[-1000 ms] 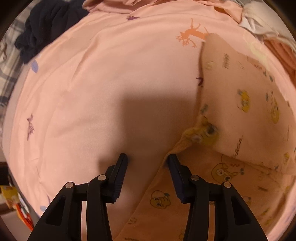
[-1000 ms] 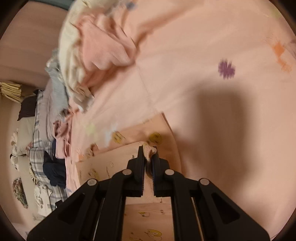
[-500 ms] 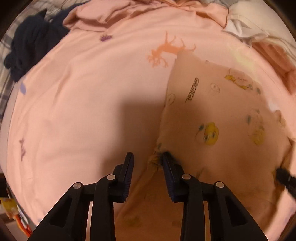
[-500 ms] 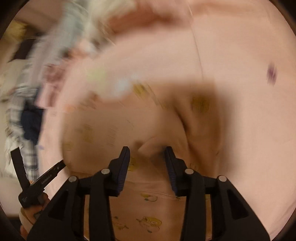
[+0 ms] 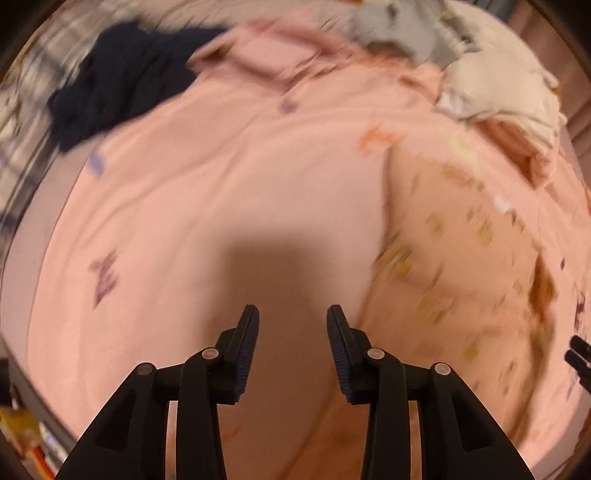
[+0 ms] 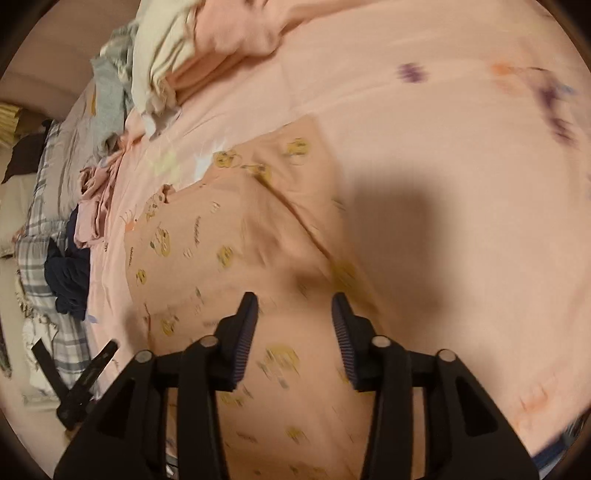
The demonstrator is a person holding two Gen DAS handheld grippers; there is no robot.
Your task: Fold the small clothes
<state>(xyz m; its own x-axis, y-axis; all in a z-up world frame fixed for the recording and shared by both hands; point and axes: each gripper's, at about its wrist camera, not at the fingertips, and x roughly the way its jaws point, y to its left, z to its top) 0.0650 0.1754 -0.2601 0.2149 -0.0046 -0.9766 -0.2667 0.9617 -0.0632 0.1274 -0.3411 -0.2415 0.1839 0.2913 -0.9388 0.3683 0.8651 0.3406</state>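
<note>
A small peach garment with yellow cartoon prints [image 6: 236, 236] lies folded on the pink bedsheet [image 6: 424, 155]. In the left wrist view it lies to the right [image 5: 450, 266], blurred by motion. My left gripper [image 5: 292, 314] is open and empty above bare sheet, just left of the garment's edge. My right gripper [image 6: 294, 300] is open and empty, directly above the garment's near part. The left gripper's fingertips [image 6: 107, 350] show at the left edge of the right wrist view.
A pile of unfolded clothes lies at the far side: pink [image 5: 269, 48], cream [image 5: 506, 85] and grey [image 5: 399, 29] pieces. A dark navy garment [image 5: 118, 77] lies far left on a plaid blanket [image 6: 40, 236]. The pink sheet [image 5: 207, 192] stretches left of the garment.
Both grippers have opened wide and let go of the garment. The garment now lies flat, folded over. The left gripper has pulled back to the left, off the garment.
</note>
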